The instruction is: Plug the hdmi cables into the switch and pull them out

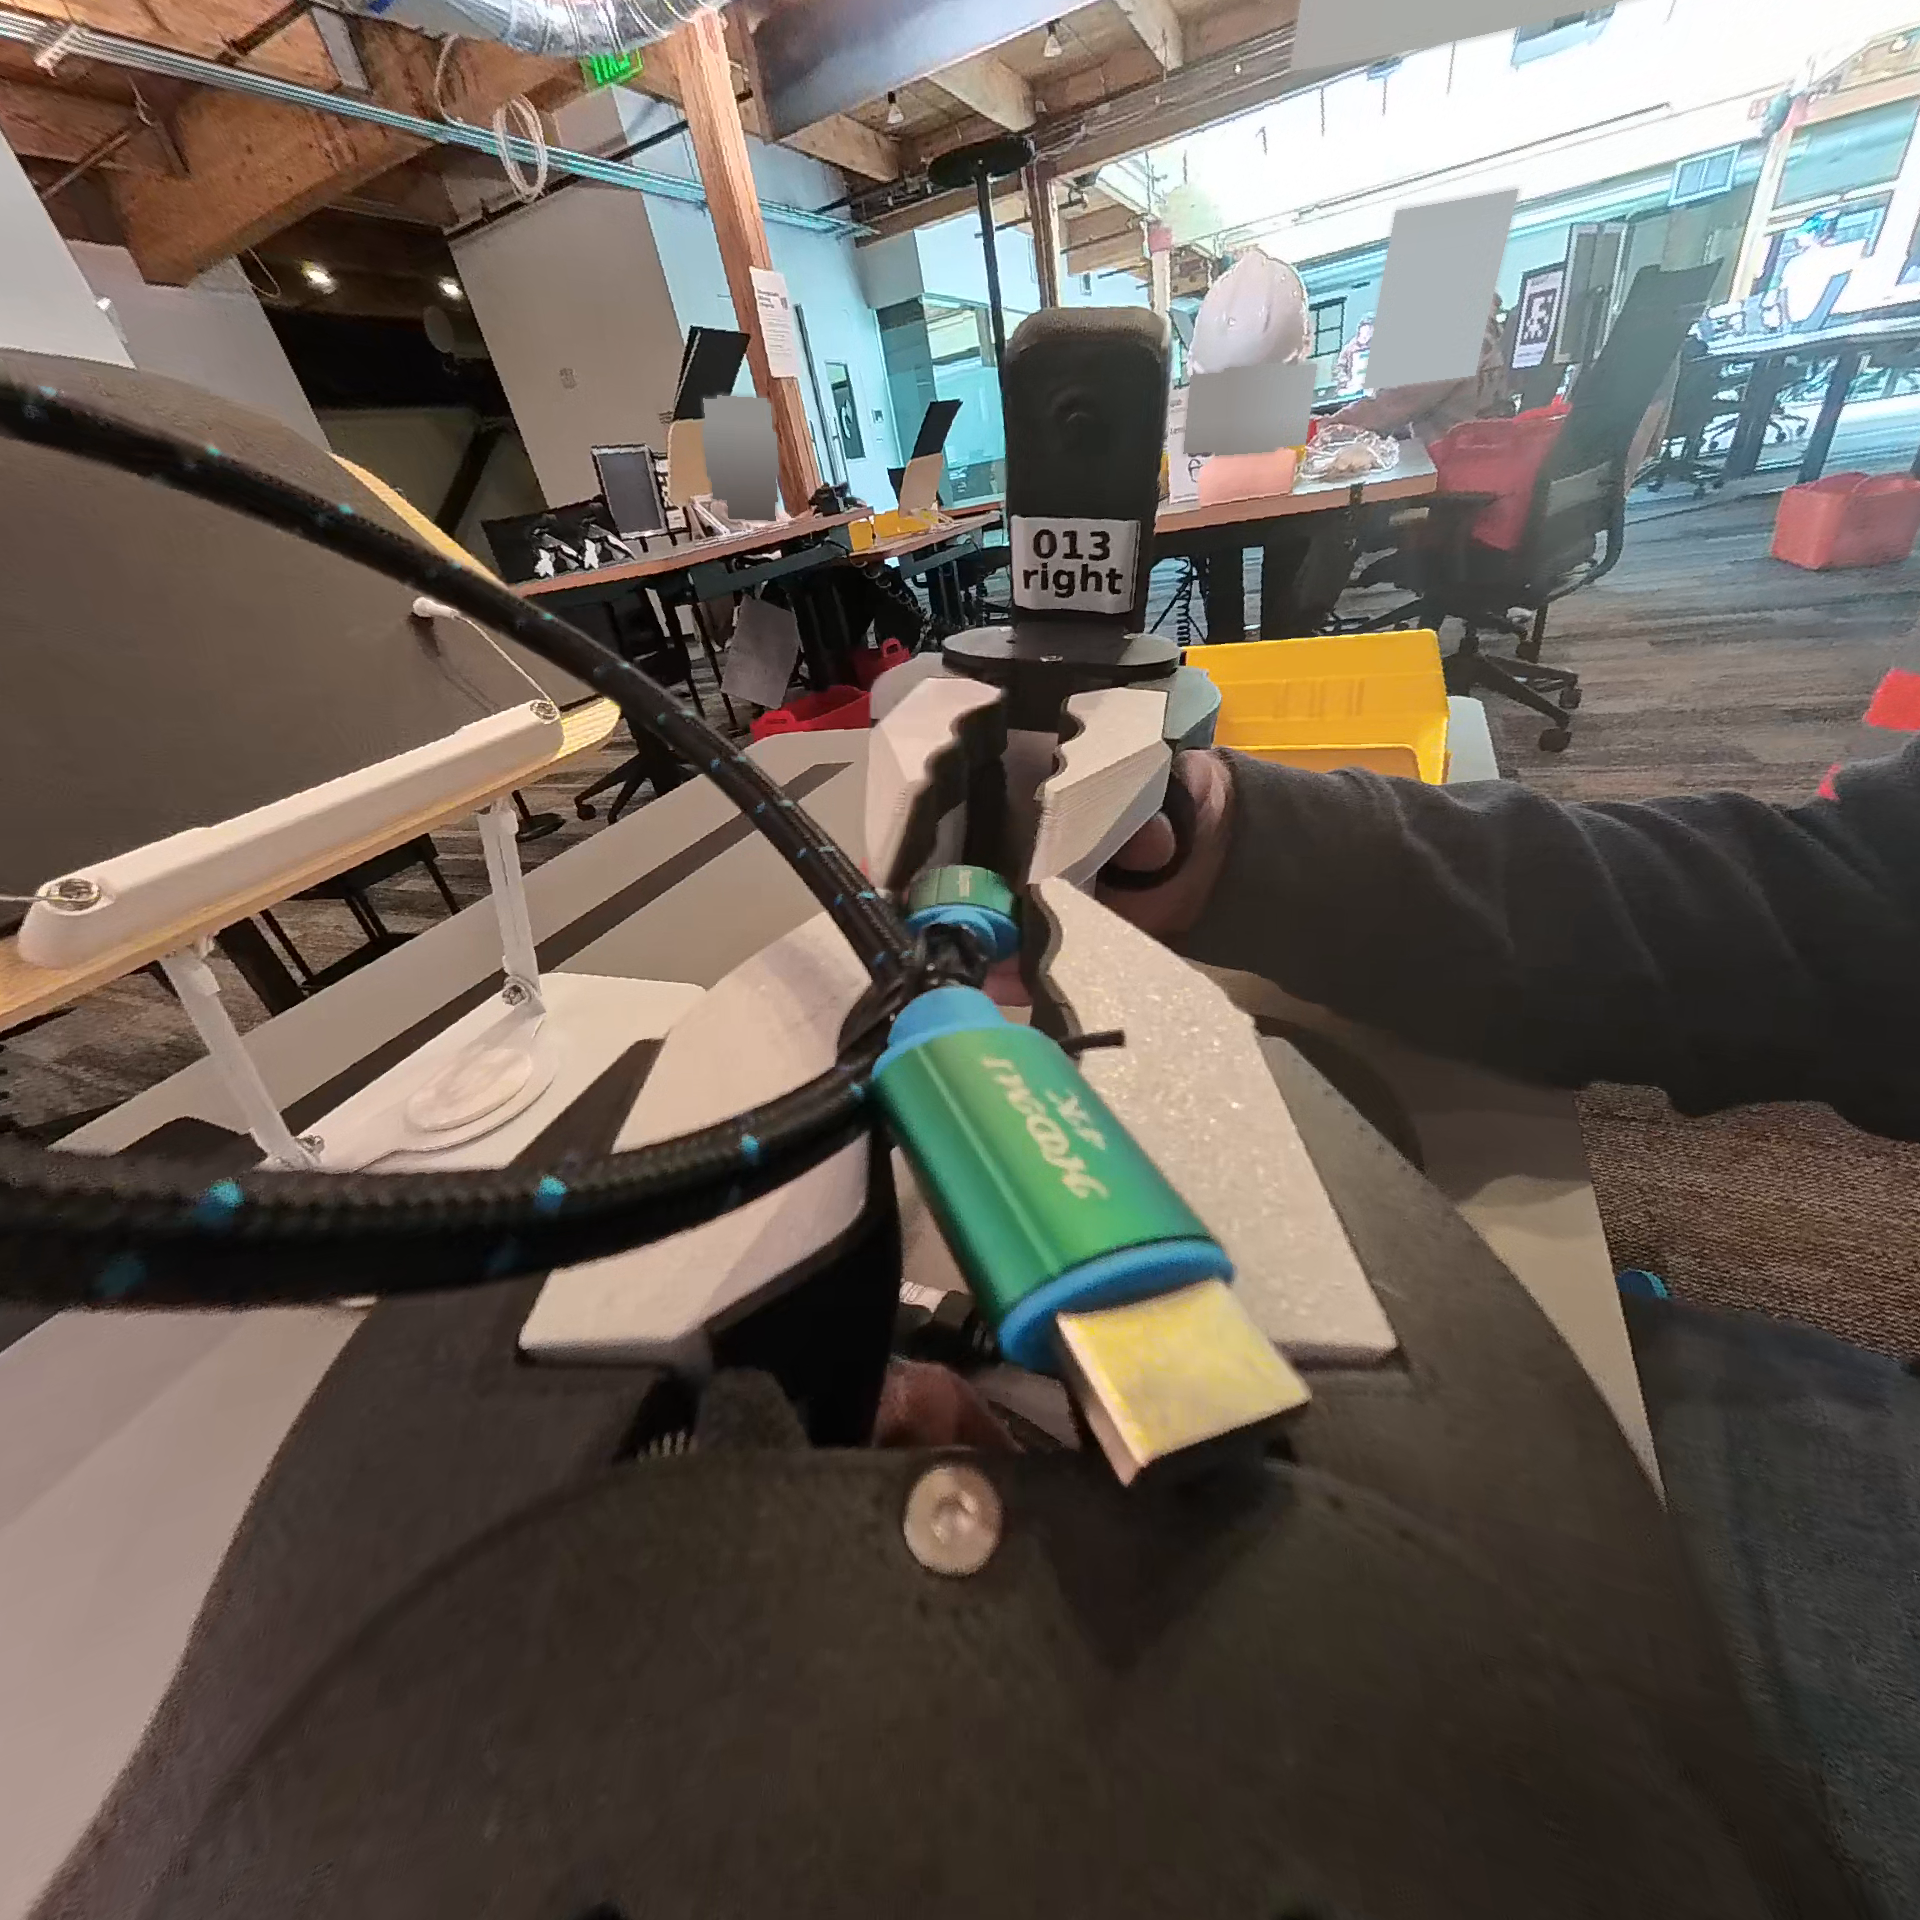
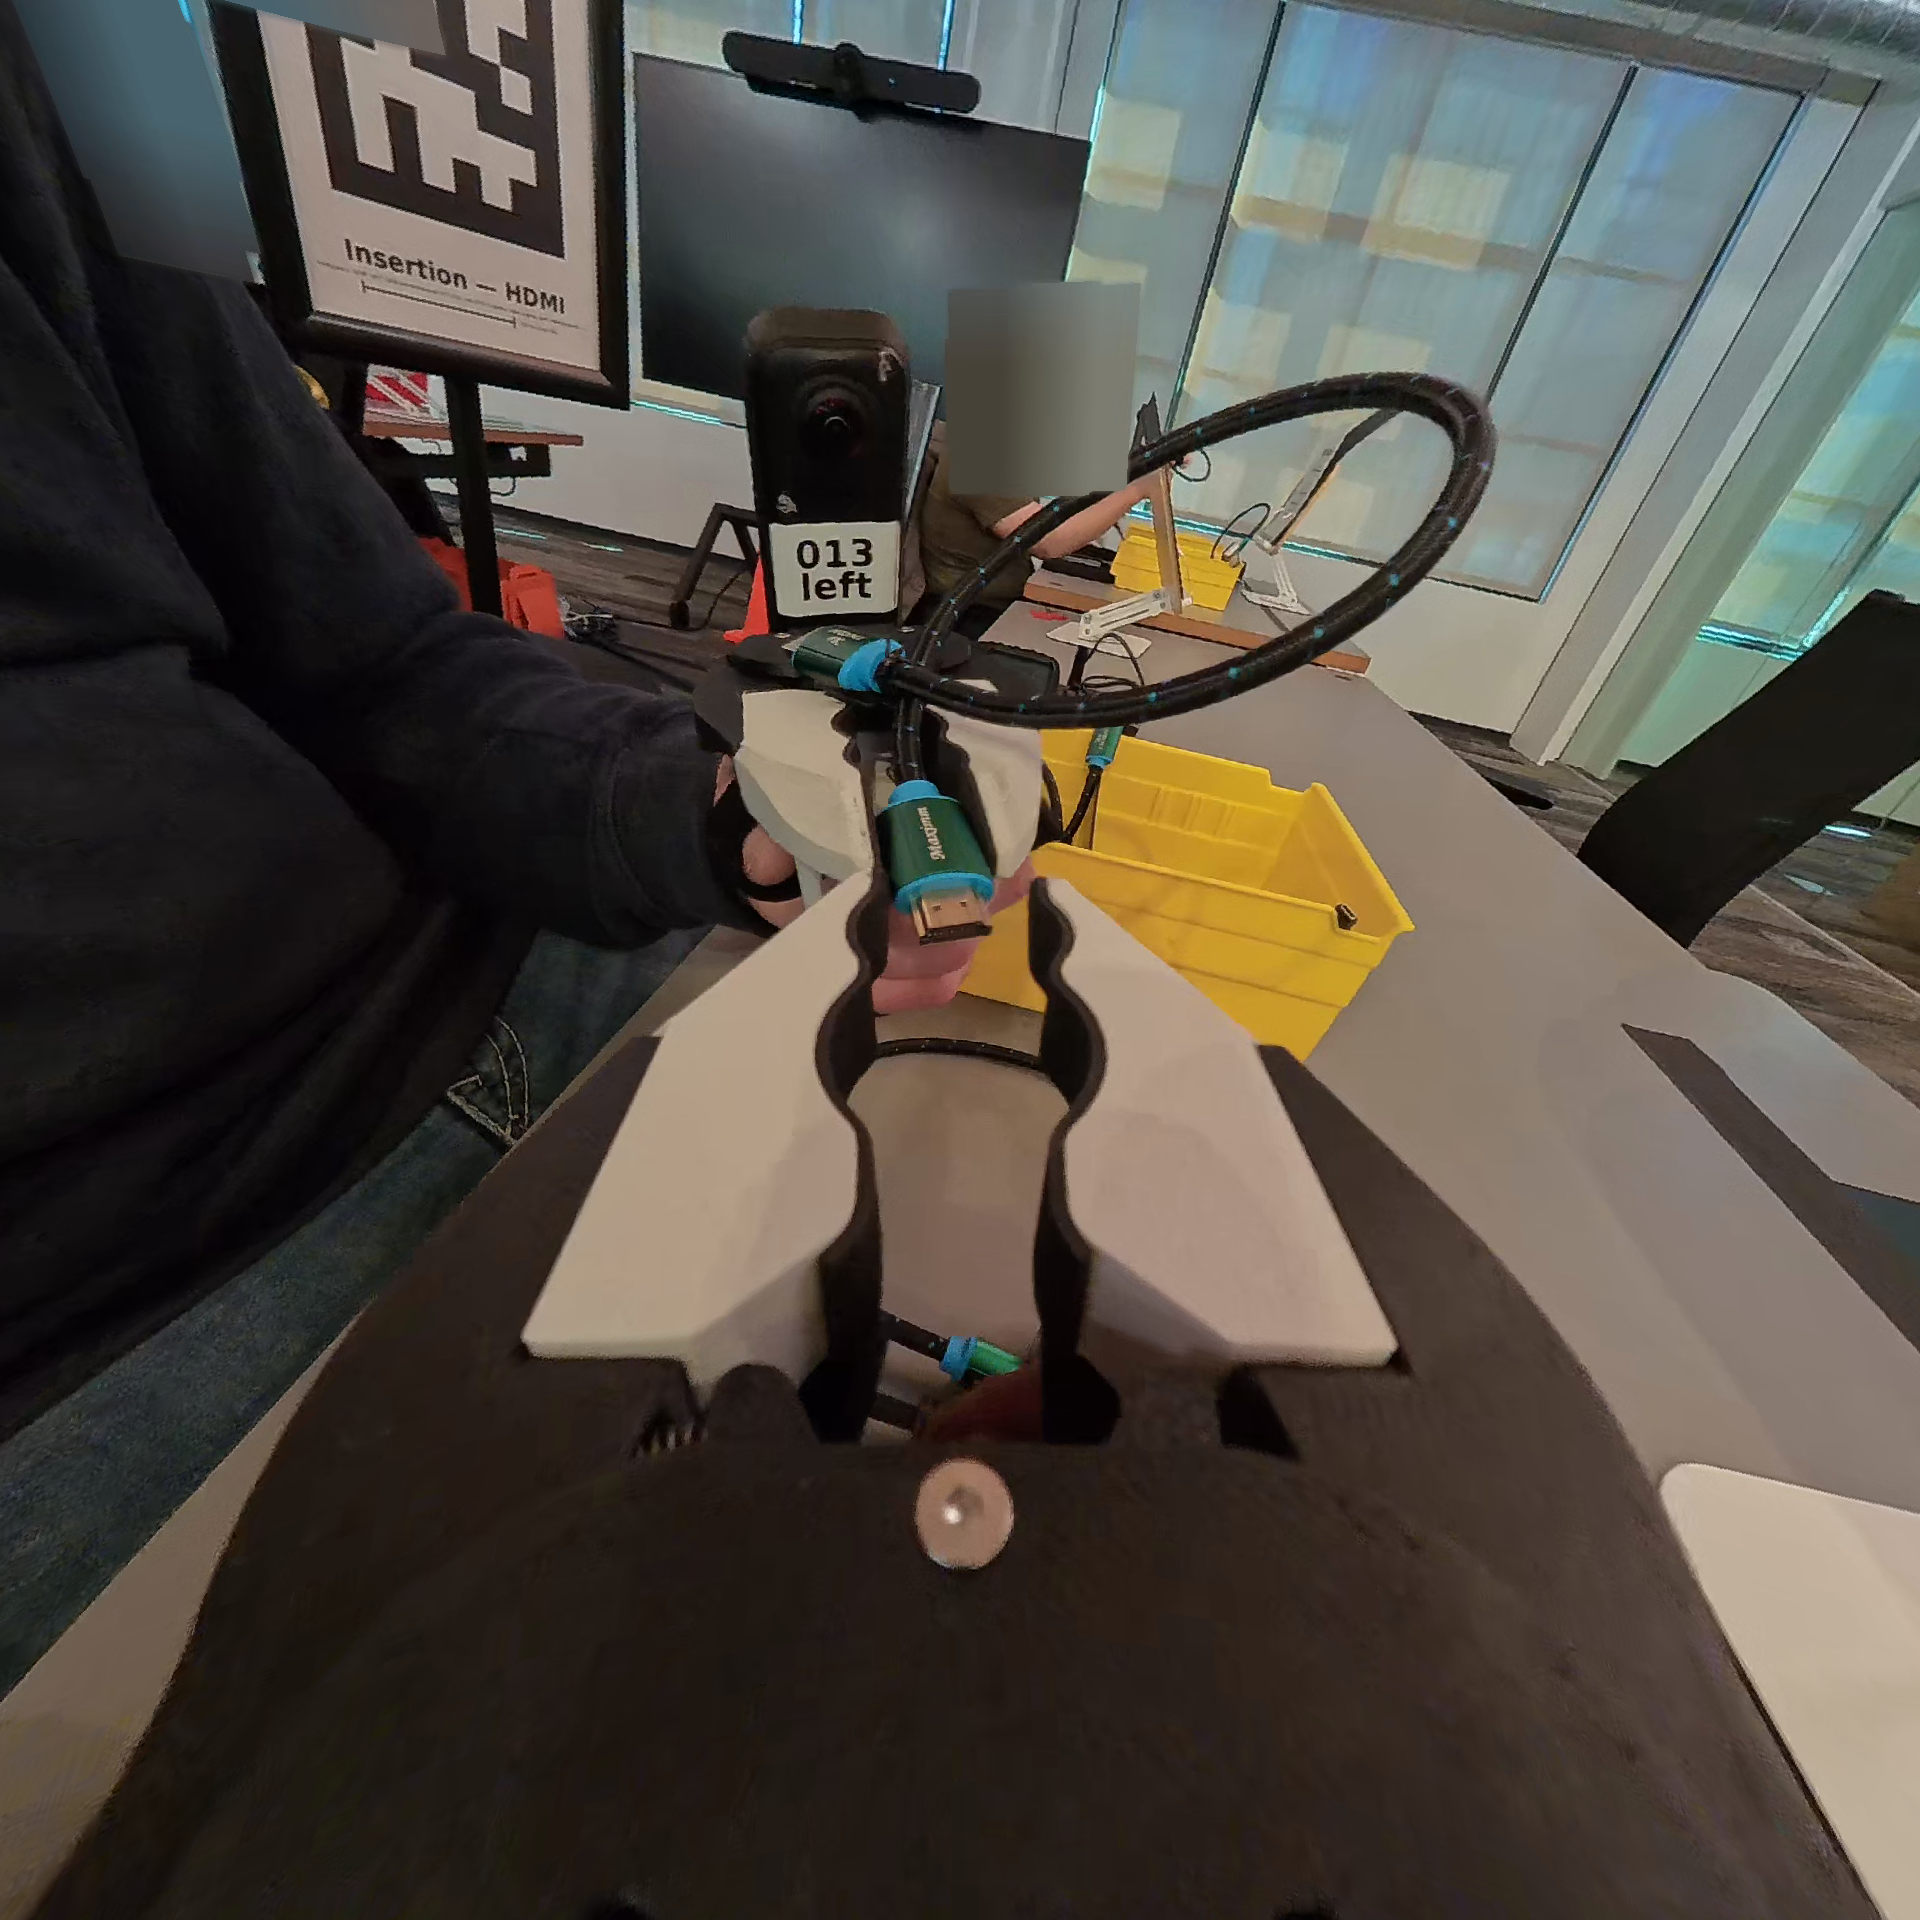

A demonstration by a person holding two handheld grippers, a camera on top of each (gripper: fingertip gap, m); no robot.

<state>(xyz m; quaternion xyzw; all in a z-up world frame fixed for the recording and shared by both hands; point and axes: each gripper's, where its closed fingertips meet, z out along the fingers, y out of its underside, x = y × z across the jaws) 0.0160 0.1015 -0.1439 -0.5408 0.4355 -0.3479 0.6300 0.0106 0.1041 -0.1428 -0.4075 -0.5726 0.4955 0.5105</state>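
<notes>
A black braided HDMI cable point(image 1: 436, 1216) with green plugs is looped. My left gripper point(image 1: 935, 966) is shut on the cable near its tied middle. One green plug point(image 1: 1039, 1174) lies back over the fingers with its gold tip towards the camera. The other green plug point(image 2: 930, 862) points from the left gripper point(image 2: 920, 821) at my right gripper point(image 2: 951, 914). The right gripper is open, and the plug's gold tip sits between its fingertips without touching them. It also shows in the left wrist view point(image 1: 966, 883), facing me. No switch shows in either view.
A yellow bin point(image 2: 1195, 883) stands on the grey table point(image 2: 1507, 1039) just behind the grippers. A tilted board on a white stand point(image 1: 260, 831) is at the left. Another green plug point(image 2: 977, 1356) shows below through the right gripper's gap. A person's dark sleeves point(image 1: 1558, 935) hold both grippers. The grippers are tip to tip, or close to it.
</notes>
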